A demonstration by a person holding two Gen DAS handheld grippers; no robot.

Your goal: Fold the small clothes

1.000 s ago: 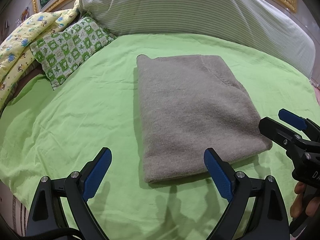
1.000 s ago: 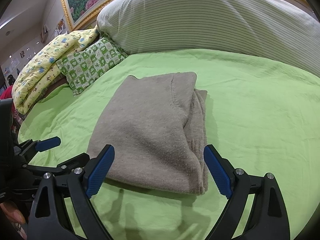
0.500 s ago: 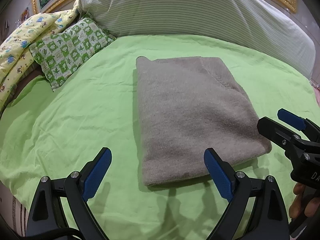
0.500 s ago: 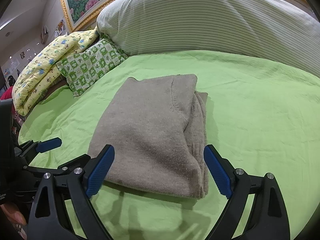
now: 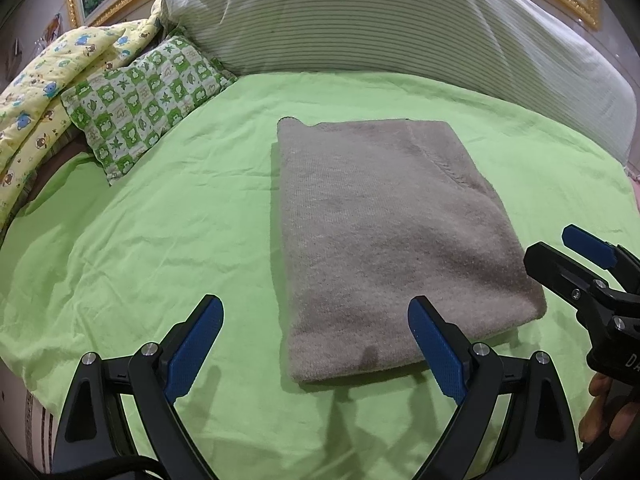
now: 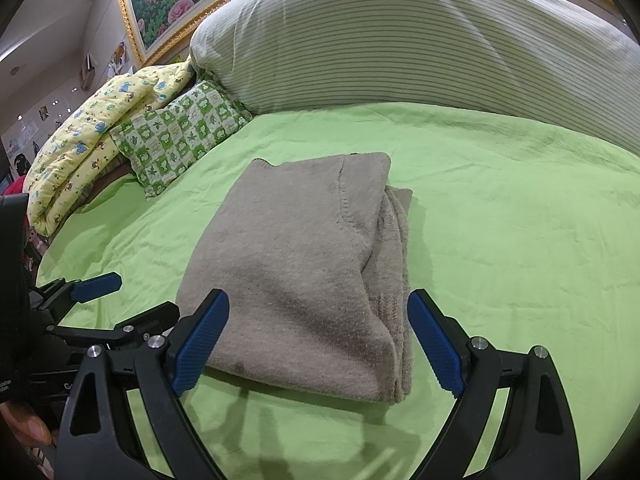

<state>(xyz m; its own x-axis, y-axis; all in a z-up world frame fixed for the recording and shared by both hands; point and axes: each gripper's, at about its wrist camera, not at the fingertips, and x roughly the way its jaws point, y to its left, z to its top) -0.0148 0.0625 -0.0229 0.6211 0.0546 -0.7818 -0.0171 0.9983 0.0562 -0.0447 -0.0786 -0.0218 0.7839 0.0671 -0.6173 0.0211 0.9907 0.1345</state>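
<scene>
A grey knit sweater (image 5: pixel 384 236) lies folded into a rectangle on the green bedsheet (image 5: pixel 160 232); it also shows in the right wrist view (image 6: pixel 304 272), with stacked edges along its right side. My left gripper (image 5: pixel 316 340) is open and empty, hovering just in front of the sweater's near left corner. My right gripper (image 6: pixel 316 340) is open and empty, hovering in front of the sweater's near edge. The right gripper also shows at the right edge of the left wrist view (image 5: pixel 576 264), and the left gripper shows at the left of the right wrist view (image 6: pixel 108 300).
A large striped pillow (image 5: pixel 380 24) runs along the head of the bed. A green checked pillow (image 5: pixel 140 96) and a yellow cartoon quilt (image 5: pixel 36 92) lie at the far left. A gold-framed picture (image 6: pixel 168 4) hangs behind.
Both grippers have drawn back very slightly from the sweater. The sweater has not moved and both grippers stay open.
</scene>
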